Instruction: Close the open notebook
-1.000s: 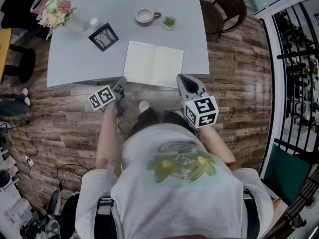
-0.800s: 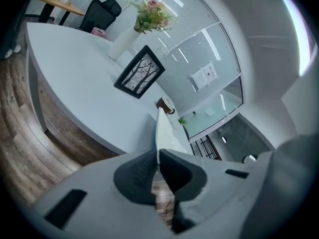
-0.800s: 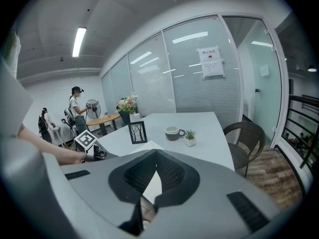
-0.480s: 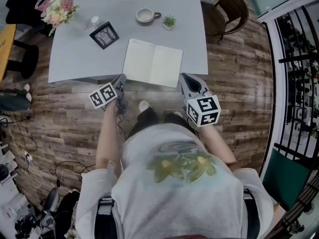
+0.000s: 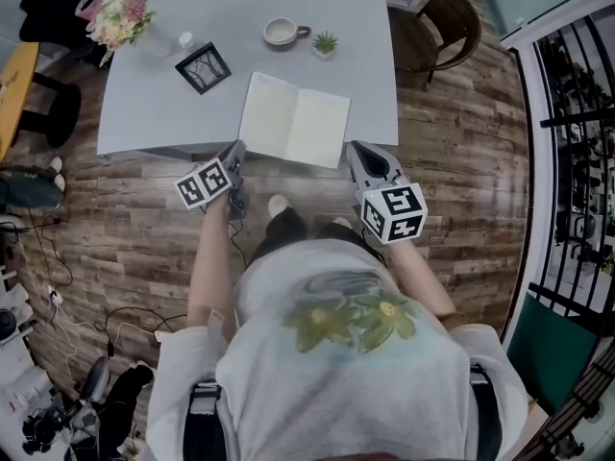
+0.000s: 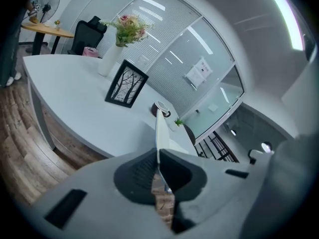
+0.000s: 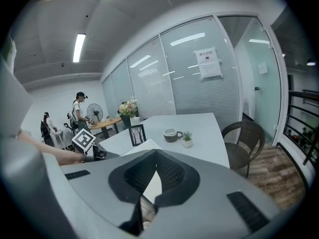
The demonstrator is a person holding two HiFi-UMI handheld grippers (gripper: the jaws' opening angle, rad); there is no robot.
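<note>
Since a second ago the left gripper has lifted slightly and rolled, so its marker cube sits a touch higher in the head view. The right gripper has edged sideways along the table's near edge. The open notebook has kept its place.

It lies spread flat at the near edge of the grey table, turned a little askew. Its near right corner appears to poke out just past the table's edge.

In the left gripper view the jaws are pressed together on the notebook's left leaf, a thin white sheet seen edge-on and running up out of the pads. The right gripper's jaws meet at their tips with nothing caught in them. They hang just beside the notebook's near right corner, over the wooden floor, not over the tabletop.

Bare tabletop runs beyond the notebook's far edge up to the mug and the small potted plant, both well apart from it. The black picture frame stands near the far left corner, not touching, and the flowers sit further off at the table's left corner. To the right of the notebook a strip of bare table reaches the side edge. A wicker chair stands past the far right corner.
</note>
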